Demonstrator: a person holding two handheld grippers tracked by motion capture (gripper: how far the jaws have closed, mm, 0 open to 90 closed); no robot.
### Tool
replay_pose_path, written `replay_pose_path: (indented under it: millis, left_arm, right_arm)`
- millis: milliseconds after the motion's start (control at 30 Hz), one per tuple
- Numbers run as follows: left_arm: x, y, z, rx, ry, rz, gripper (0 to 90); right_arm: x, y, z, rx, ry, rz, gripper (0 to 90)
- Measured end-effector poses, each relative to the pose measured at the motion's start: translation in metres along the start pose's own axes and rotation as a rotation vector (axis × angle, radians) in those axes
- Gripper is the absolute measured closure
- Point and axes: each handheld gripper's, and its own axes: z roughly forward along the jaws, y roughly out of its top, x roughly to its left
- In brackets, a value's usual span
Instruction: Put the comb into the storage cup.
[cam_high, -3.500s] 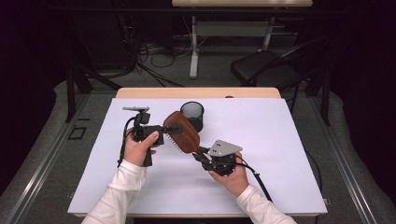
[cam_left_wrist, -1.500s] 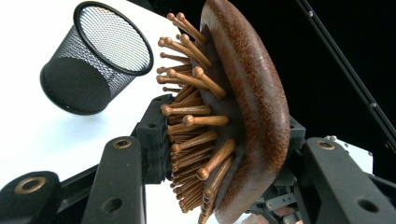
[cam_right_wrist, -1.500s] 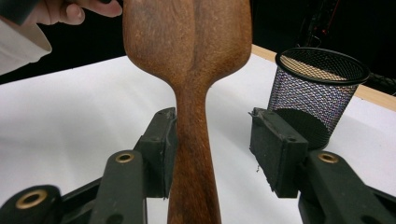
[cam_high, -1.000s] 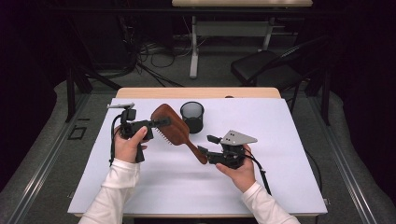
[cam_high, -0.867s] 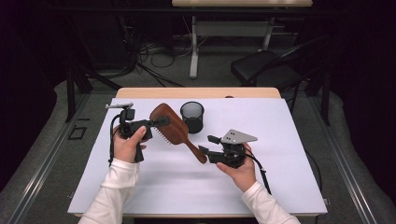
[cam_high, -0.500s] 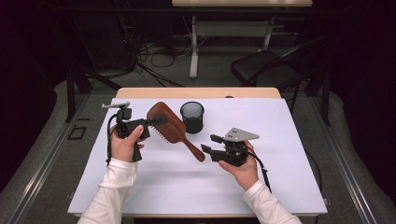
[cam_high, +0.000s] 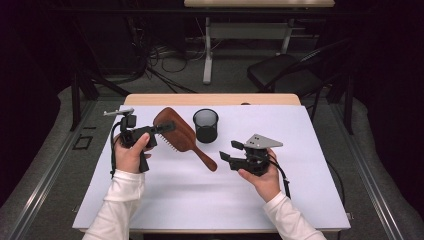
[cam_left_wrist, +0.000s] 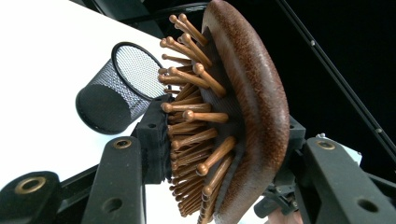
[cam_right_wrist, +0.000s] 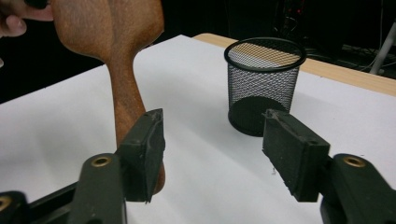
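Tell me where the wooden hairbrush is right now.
In the high view the hairbrush is left of centre, its head clamped in the left gripper, its handle slanting toward the right gripper, beside the mesh cup.

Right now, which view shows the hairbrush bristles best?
Left gripper view: the hairbrush bristles sit close-up between that gripper's jaws. High view shows the whole brush small; right gripper view shows its smooth back and handle.

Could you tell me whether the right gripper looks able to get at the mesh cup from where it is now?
Probably yes. The right gripper is open with nothing between its jaws, and the mesh cup stands upright on bare table ahead of it. The hairbrush, clamped in the left gripper, hangs off to one side.
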Motion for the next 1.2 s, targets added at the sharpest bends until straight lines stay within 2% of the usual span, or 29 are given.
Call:
replay_pose_path:
  millis: [67, 233, 333, 467, 500, 567, 667, 800, 900, 1033, 1200]
  left_arm:
    - [0.001, 0.0, -0.001, -0.004, 0.004, 0.002, 51.5]
    - [0.0, 0.0, -0.002, -0.01, 0.011, 0.004, 51.6]
    - [-0.002, 0.0, -0.002, -0.013, 0.011, 0.007, 51.5]
    - [-0.006, 0.0, 0.002, -0.018, 0.019, 0.025, 51.5]
    - [-0.007, 0.0, 0.004, -0.017, 0.018, 0.031, 51.5]
    - [-0.01, 0.0, 0.007, -0.013, 0.022, 0.035, 51.4]
    - [-0.013, 0.001, 0.013, 0.005, 0.036, 0.045, 51.4]
    - [-0.016, 0.005, 0.021, 0.027, 0.05, 0.049, 51.4]
    - [-0.02, 0.009, 0.027, 0.034, 0.054, 0.046, 51.4]
    - [-0.022, 0.014, 0.033, 0.046, 0.064, 0.054, 51.4]
    - [-0.024, 0.019, 0.041, 0.053, 0.065, 0.054, 51.4]
  right_arm:
    - [-0.003, 0.001, -0.002, -0.009, -0.002, 0.018, 35.4]
    - [-0.007, 0.002, -0.005, -0.014, -0.022, 0.021, 34.1]
    - [-0.011, 0.004, -0.009, -0.033, -0.057, -0.003, 31.3]
    - [-0.016, 0.007, -0.013, -0.045, -0.081, 0.002, 26.7]
    - [-0.018, 0.007, -0.015, -0.046, -0.09, 0.009, 25.4]
    - [-0.023, 0.011, -0.02, -0.03, -0.084, 0.059, 23.0]
    - [-0.026, 0.014, -0.026, -0.034, -0.082, 0.086, 19.6]
    - [-0.029, 0.018, -0.031, -0.044, -0.083, 0.106, 15.1]
    - [-0.032, 0.02, -0.034, -0.037, -0.078, 0.126, 14.5]
    - [-0.034, 0.02, -0.034, -0.021, -0.099, 0.126, 12.7]
    - [-0.037, 0.021, -0.036, -0.014, -0.092, 0.154, 11.4]
